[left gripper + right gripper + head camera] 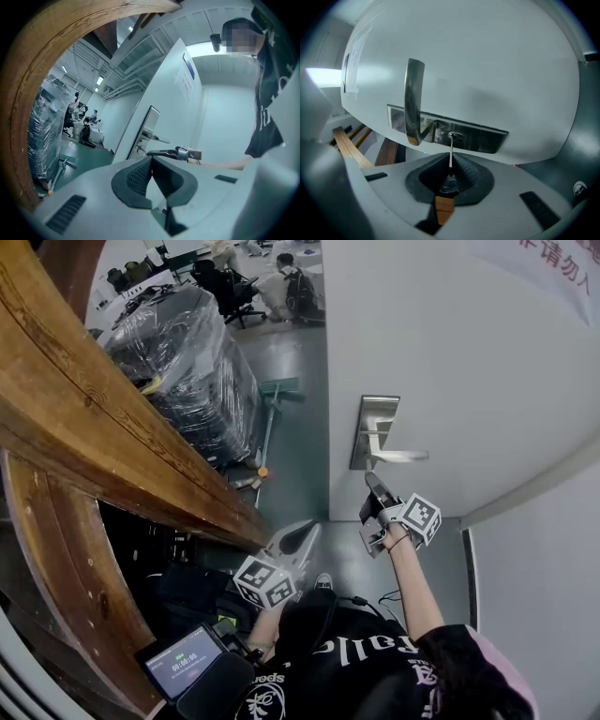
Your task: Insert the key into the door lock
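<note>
A steel lock plate with a lever handle sits on the white door. My right gripper is just below the plate, shut on a thin metal key. The key's blade points straight at the round keyhole in the lock plate, and its tip reaches the keyhole. The handle lies to the left of the key. My left gripper hangs back, low and left of the door, its jaws closed together with nothing between them.
A heavy wooden frame runs along the left. A plastic-wrapped stack and a broom stand on the green floor beyond the door edge. A small screen is near the person's body. People sit far back.
</note>
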The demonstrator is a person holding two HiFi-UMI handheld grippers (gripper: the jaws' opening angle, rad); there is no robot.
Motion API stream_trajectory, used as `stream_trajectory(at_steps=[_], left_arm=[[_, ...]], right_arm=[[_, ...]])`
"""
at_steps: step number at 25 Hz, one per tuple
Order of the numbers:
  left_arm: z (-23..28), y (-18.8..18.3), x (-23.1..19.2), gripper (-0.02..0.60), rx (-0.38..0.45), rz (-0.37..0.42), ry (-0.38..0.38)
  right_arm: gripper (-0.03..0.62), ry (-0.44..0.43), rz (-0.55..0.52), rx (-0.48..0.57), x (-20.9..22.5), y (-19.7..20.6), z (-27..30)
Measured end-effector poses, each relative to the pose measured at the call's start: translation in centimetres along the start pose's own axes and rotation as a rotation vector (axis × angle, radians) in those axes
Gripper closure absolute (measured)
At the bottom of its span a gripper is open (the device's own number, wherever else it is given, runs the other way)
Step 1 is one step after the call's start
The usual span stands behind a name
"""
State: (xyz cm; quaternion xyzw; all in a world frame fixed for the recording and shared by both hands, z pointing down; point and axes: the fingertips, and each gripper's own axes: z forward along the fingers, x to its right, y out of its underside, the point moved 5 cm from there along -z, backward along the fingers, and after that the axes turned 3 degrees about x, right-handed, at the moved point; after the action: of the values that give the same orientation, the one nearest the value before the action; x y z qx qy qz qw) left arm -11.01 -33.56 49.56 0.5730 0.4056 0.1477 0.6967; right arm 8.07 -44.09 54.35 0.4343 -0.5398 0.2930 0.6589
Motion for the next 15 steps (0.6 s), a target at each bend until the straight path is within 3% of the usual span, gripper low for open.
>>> stream_trajectory(at_steps=[5,10,15], left_arm=[[-0.2,0.0,-0.3,0.577,-0.005,-0.001,0.004],[0.0,-0.1,-0.3,0.577,-0.001,-0.002,0.009],[0.0,-0.5,-0.2,0.577,0.001,0.006,0.013]], right_arm=[[0.557,0.000,0.002,-0.003,0.3,-0.5,-0.1],[0.557,-0.030,0.151,0.041,0.9,-1.1,1.2],[0.557,-0.042,0.071,0.016,0.7,-2.1,3.0]])
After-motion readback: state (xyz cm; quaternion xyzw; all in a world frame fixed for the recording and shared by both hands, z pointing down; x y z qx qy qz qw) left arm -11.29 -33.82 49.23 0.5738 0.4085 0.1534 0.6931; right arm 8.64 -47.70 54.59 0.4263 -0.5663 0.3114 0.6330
